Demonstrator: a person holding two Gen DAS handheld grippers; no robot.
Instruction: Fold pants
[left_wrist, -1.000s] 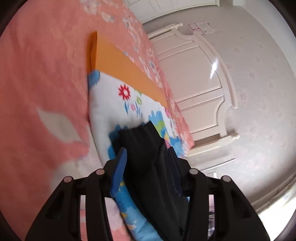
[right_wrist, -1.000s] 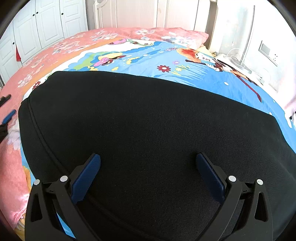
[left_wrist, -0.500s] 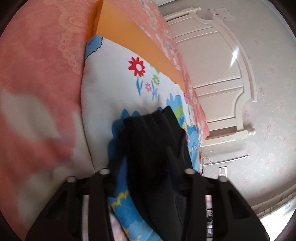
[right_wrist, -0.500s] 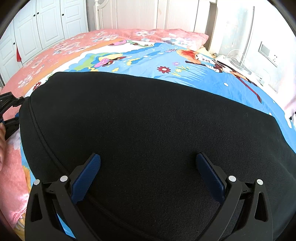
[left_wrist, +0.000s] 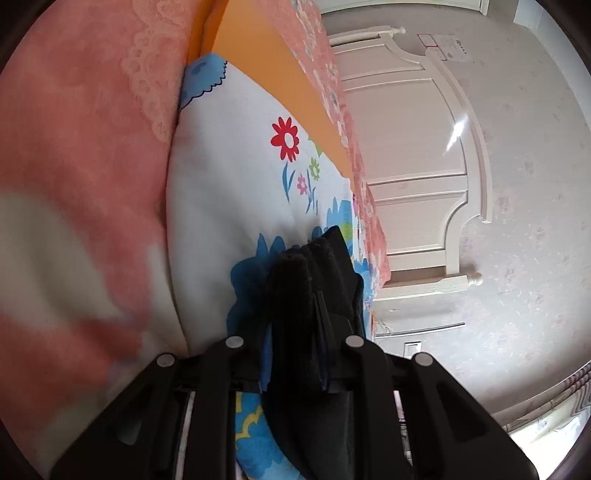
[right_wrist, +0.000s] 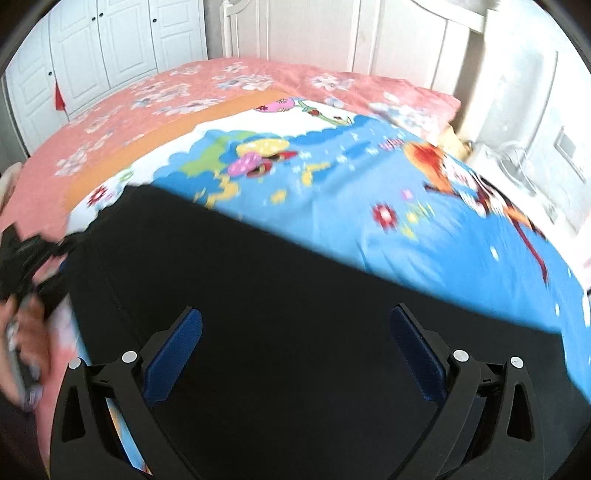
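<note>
The black pants (right_wrist: 295, 295) lie spread on a bright cartoon-print blanket (right_wrist: 424, 229) on the bed. My left gripper (left_wrist: 295, 354) is shut on a bunched edge of the pants (left_wrist: 310, 280), with the black cloth pinched between its blue pads. It also shows at the left edge of the right wrist view (right_wrist: 33, 254), at the pants' left end. My right gripper (right_wrist: 295, 332) is open and hovers over the middle of the pants, with its blue pads (right_wrist: 177, 347) wide apart and nothing between them.
A pink floral bedspread (right_wrist: 129, 114) lies under the blanket, with an orange border strip (left_wrist: 273, 77). A white bed frame (left_wrist: 417, 184) and a grey wall stand beyond. White wardrobe doors (right_wrist: 99, 48) are at the back left, and a bedside stand (right_wrist: 517, 166) at the right.
My left gripper has closed fully on the pants edge and pushed forward. My right gripper has drawn back and risen, so more of the blanket shows beyond the pants.
</note>
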